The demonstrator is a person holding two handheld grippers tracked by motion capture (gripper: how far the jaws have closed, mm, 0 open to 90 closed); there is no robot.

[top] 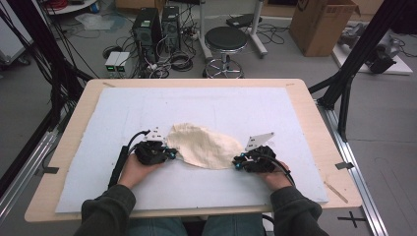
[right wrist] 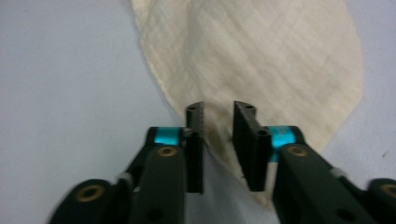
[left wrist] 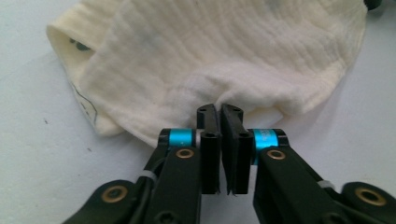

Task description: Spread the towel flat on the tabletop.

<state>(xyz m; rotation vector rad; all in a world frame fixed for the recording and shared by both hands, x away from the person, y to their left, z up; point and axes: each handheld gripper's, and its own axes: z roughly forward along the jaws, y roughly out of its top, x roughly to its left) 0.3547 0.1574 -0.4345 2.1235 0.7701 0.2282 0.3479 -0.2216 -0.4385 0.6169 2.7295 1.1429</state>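
A cream cloth (top: 204, 146) lies crumpled on the white mat (top: 246, 105) that covers the worktop (top: 314, 115), in the near half of the mat and between the two hands. It is rumpled and folded over itself, wider at its left end and tapering toward the right.

The left gripper (top: 173, 154) sits at the cloth's left edge, held by the left hand (top: 137, 167). In the left gripper view its jaws stand almost together, with only a thin slit between the pads, and a bunched fold of the cloth (left wrist: 224, 60) rises right at their tips; the fabric appears pinched there. A printed label shows inside the cloth's open hem at the upper left of that view.

The right gripper (top: 237, 161) meets the cloth's right, tapered end, held by the right hand (top: 275, 177). In the right gripper view the jaws stand narrow but with a clear gap between them, and the edge of the cloth (right wrist: 261, 60) runs down through that gap. Whether the pads press on the fabric I cannot tell from that view.

Both sleeves (top: 105, 209) come in from the near edge of the worktop.
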